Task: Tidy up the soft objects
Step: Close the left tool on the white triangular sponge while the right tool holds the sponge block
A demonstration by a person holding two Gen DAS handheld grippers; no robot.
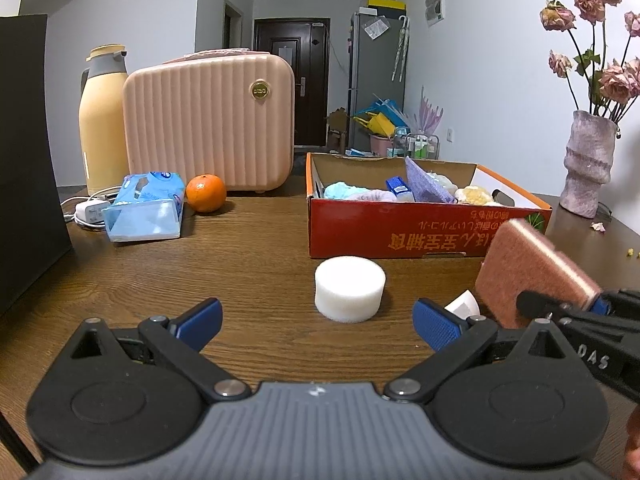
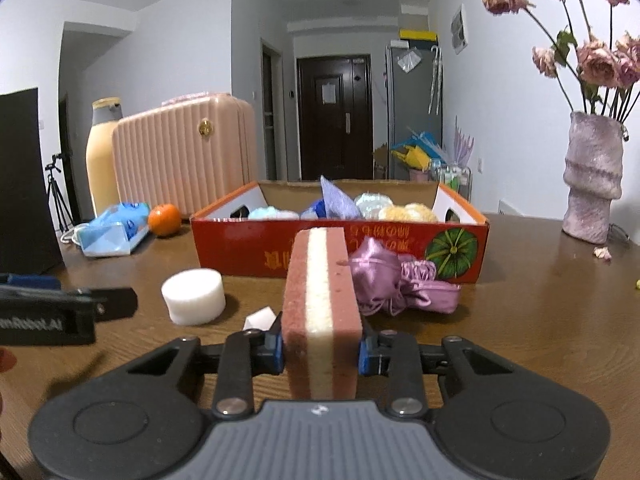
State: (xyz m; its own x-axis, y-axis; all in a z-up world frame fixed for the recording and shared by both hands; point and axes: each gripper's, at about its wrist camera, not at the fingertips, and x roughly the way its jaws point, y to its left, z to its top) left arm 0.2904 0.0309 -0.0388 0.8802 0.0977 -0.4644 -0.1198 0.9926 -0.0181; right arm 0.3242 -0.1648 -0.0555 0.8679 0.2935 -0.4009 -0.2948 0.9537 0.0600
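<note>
Gripping pink sponge [image 2: 320, 312] upright, cream middle layer, right gripper [image 2: 320, 350]

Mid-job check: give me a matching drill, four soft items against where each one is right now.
Items:
1. layered sponge
2. white foam cylinder
3. purple satin bundle
4. yellow puff

Places:
A. inside the red box
B. on the table ahead of the open left gripper
C. clamped in the right gripper
D. on the table against the box front

Pairs: 1-C, 2-B, 3-D, 4-A
</note>
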